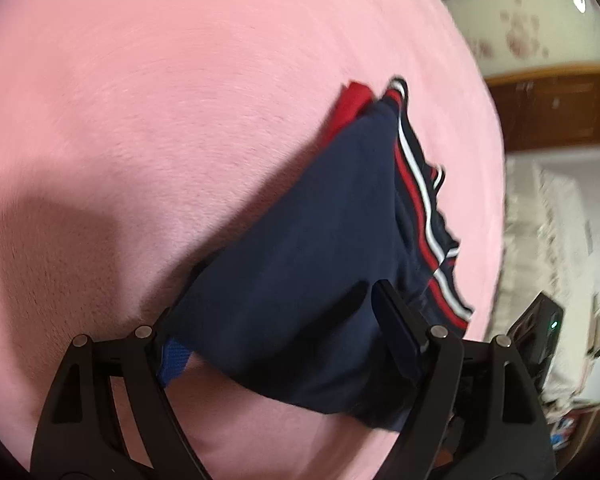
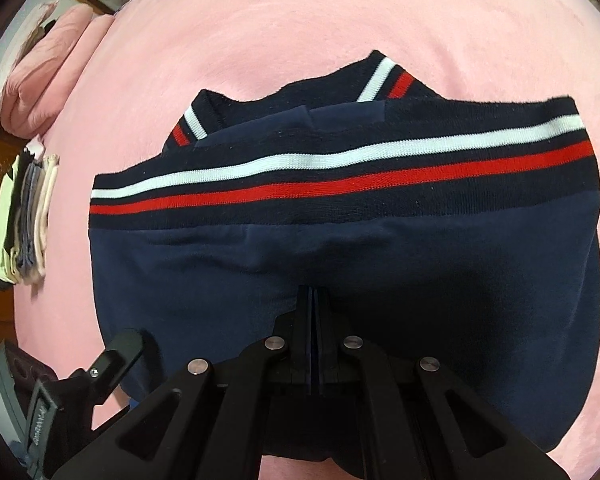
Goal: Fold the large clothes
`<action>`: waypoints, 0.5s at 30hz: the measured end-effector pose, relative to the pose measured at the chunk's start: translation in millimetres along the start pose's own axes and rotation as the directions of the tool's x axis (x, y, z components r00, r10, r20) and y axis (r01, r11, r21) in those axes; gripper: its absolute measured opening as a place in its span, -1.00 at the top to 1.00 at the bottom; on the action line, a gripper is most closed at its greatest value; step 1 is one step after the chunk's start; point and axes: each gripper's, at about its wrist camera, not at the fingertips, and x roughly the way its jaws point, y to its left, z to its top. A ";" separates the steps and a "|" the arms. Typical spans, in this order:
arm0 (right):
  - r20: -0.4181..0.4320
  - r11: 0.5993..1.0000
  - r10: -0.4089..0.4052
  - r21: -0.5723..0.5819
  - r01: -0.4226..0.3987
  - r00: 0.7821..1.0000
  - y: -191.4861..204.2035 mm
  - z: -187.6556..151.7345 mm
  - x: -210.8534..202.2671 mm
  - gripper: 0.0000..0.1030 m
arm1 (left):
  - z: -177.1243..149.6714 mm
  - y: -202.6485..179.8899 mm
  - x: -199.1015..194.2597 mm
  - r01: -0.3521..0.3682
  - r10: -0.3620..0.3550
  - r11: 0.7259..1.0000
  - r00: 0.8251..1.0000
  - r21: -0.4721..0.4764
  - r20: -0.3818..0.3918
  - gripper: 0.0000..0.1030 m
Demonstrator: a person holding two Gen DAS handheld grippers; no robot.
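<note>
Two grippers work one garment — a navy sweater (image 2: 340, 264) with a white and red striped band, lying on a pink bed (image 2: 300, 20). In the left wrist view, the left gripper (image 1: 284, 312) has its fingers spread wide, with navy cloth draped between and over them; one finger is mostly buried under the fabric, so whether it truly pinches anything I cannot tell. The sweater runs from 6 o'clock up toward 1 o'clock there, a red lining showing at its far end. In the right wrist view, the right gripper (image 2: 314, 320) has its fingers pressed together at 6 o'clock on the near navy panel, seemingly pinching a fold of it. A stack of folded clothes (image 2: 28, 216) sits at 9 o'clock on the bed's edge, beside a pink pillow (image 2: 48, 56).

I judge the knit soft, limp and fairly heavy; it will sag and slide on the plush cover. The ribbed striped hem and the corners look the firmest places to take hold, both layers together.

Motion blur smears the left view, the sleeves are tucked out of sight, and the near hem is cut off behind the gripper bodies.
</note>
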 end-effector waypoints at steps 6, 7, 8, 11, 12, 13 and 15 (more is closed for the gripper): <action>0.016 0.996 0.058 0.069 -0.059 0.998 -13.7 6.0 -7.1 0.97 | 5.5 -23.5 -2.5 -0.089 0.091 0.990 0.996 0.112 -0.006 -0.10; 0.017 0.995 0.064 0.072 -0.066 0.998 -23.8 1.4 -10.7 0.97 | 4.7 -25.4 -4.1 -0.099 0.099 0.987 0.995 0.123 0.003 -0.03; 0.018 0.994 0.072 0.077 -0.073 0.997 -24.3 1.9 -12.0 0.97 | 3.5 -30.5 -7.3 -0.113 0.111 0.984 0.994 0.136 0.023 0.15; 0.011 0.991 0.107 0.086 -0.107 0.994 -30.8 5.3 -12.6 0.97 | -3.1 -47.5 -15.8 -0.143 0.129 0.972 0.988 0.185 0.082 0.57; 0.006 0.989 0.122 0.086 -0.123 0.992 -32.9 6.6 -13.9 0.97 | -7.7 -56.7 -22.0 -0.162 0.138 0.963 0.983 0.214 0.121 0.62; 0.000 0.986 0.143 0.089 -0.142 0.990 -51.6 6.4 -15.8 0.97 | -11.6 -65.8 -26.7 -0.176 0.142 0.955 0.978 0.239 0.152 0.62; -0.017 0.976 0.194 0.106 -0.191 0.981 -61.0 11.5 -13.2 0.97 | -20.2 -84.0 -36.3 -0.180 0.123 0.938 0.971 0.297 0.203 0.66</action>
